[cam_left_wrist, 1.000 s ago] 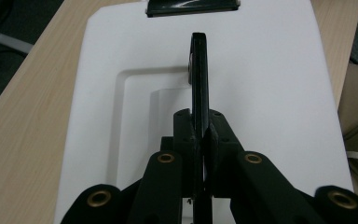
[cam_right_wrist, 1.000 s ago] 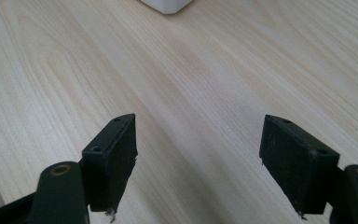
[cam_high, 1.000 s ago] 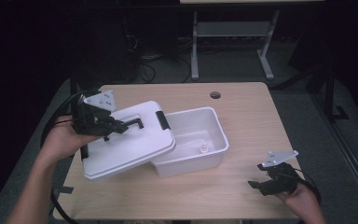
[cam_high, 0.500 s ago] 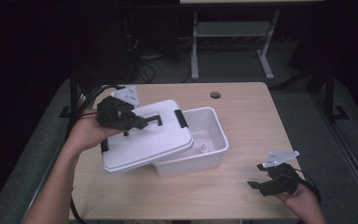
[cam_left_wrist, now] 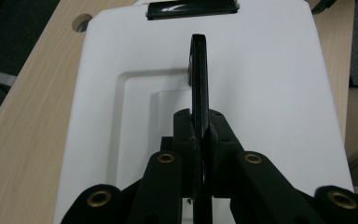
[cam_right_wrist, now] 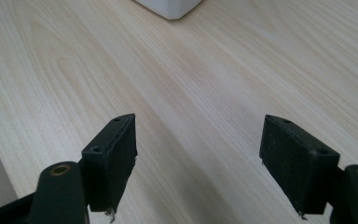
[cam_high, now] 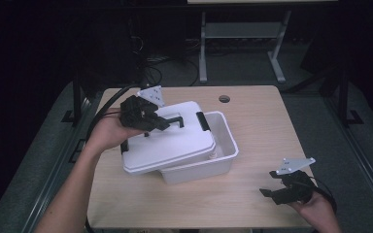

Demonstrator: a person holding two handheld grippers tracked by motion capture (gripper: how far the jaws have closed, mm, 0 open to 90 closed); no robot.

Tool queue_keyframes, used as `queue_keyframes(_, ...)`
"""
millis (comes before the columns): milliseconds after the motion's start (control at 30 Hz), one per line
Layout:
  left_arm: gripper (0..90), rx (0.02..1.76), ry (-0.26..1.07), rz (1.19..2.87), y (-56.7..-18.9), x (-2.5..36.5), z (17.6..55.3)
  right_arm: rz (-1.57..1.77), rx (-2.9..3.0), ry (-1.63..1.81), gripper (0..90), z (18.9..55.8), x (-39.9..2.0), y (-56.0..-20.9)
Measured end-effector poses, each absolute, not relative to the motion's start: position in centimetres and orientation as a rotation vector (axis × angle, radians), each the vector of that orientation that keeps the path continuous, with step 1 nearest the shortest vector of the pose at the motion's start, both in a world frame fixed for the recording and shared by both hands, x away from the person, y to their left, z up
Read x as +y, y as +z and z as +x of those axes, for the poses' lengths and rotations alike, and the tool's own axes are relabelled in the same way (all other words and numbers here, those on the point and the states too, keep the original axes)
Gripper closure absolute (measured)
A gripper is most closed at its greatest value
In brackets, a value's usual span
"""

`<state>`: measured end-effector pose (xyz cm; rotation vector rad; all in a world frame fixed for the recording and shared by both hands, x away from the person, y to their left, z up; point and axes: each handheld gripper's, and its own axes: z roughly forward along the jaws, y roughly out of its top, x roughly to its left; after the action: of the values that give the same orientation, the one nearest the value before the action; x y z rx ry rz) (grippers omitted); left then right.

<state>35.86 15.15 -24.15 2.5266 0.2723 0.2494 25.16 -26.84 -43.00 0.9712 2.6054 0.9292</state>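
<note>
Since one second ago, the white lid (cam_high: pixel 167 143) has travelled rightward across the table (cam_high: pixel 252 204) and now lies tilted over most of the white bin (cam_high: pixel 223 160), its right edge short of the bin's far wall. The left gripper (cam_high: pixel 162 124) is clamped on the lid's black handle (cam_left_wrist: pixel 199 74), jaws pressed together on the thin bar. The right gripper (cam_high: pixel 277 194) rests near the table's front right corner, well apart from the bin, jaws spread with nothing between them (cam_right_wrist: pixel 198 154).

Risk: the lid is not square to the rim. Lowering it askew could leave one edge riding on the wall or push the unrestrained bin sideways.
</note>
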Motion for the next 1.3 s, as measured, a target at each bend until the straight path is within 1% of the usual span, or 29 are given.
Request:
queue_keyframes(767,83.9,0.198,0.19,2.548,-25.1,9.9,38.2,0.969,2.602,0.952,26.7,25.1,-26.9,-43.0)
queue_keyframes(1100,83.9,0.183,0.219,2.564,-25.9,8.8,38.6,0.98,2.602,0.955,26.7,25.1,-27.1,-43.1)
queue_keyframes(1300,83.9,0.177,0.211,2.578,-26.3,8.3,38.6,0.98,2.596,0.959,26.8,25.1,-27.3,-42.9)
